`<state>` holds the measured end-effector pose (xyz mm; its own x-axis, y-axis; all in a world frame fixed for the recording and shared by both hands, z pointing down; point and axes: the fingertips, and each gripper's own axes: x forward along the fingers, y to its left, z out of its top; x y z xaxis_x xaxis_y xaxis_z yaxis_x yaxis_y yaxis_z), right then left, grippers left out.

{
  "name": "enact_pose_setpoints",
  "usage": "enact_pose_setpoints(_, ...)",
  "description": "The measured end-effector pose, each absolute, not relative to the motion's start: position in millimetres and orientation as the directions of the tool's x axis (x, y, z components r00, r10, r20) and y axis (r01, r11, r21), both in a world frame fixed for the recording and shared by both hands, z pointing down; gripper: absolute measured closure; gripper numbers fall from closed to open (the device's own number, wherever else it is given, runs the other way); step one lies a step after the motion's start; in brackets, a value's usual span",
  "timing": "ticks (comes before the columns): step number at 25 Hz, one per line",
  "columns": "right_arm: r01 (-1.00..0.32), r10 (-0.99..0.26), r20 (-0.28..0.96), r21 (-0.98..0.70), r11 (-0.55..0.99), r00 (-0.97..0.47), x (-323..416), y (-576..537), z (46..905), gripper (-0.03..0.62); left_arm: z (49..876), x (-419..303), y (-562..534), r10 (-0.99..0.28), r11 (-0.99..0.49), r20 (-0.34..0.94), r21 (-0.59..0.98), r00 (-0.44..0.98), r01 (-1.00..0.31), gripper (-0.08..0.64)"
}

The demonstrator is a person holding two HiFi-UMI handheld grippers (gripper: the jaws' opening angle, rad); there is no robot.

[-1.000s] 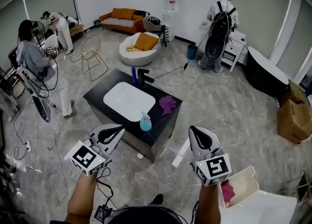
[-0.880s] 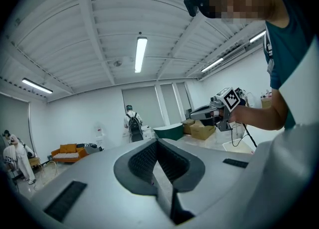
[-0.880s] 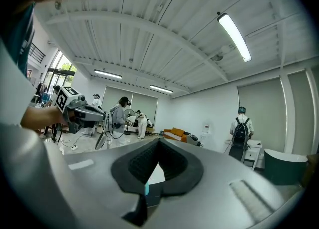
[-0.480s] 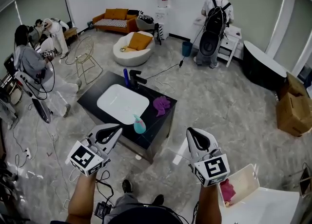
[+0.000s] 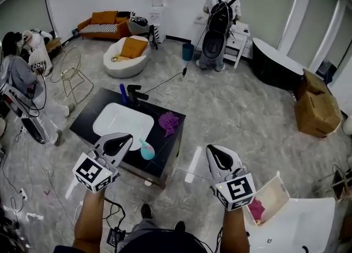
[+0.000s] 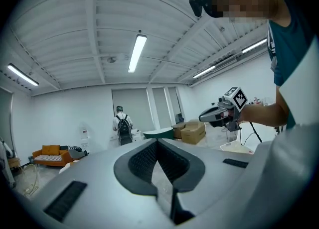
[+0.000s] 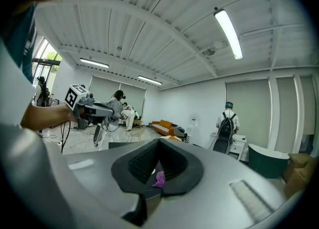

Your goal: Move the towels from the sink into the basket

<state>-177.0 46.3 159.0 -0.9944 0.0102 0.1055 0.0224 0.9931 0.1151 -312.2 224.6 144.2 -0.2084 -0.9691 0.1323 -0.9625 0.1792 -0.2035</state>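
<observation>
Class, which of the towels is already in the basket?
The pink towel, lying in the white basket at lower right; the purple towel lies on the black counter beside the sink.

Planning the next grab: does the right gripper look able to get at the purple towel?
Probably yes: the purple towel lies uncovered on the counter, nothing stands between it and the shut right gripper.

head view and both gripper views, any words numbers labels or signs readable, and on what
No text can be read in any view.
Cubes on the left hand-held gripper and right hand-held gripper: black-and-white square patterns only, no letters or numbers.
Reddish label on the white stand at the back wall: too small to read.
On the cardboard boxes: no print can be made out.
</observation>
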Motion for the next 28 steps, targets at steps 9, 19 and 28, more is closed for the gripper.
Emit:
enact_pose_setpoints(9,-0.075,-0.091,0.123,0.125,0.989,-0.988,-229.7,50.9,157.3,0.583,150.7,-386.8,201.3,-0.988,0.065,0.127,-0.192,-0.090,-0.979,0.554)
enact_pose_setpoints(19,-0.166,-0.182,0.129,0.125,0.978,-0.975,-281.3,51.5,157.3,0.583,152.4,-449.9,182.6,-0.991,-0.049,0.129,-0.196,0.024,-0.979,0.554)
enact_pose_setpoints(28,-0.223,-0.239,0.122,0.134,0.966,-0.963,-310.9,47.3,156.1,0.583,156.6,-493.0,161.2,-0.989,-0.112,0.122,-0.209,0.088,-0.971,0.554)
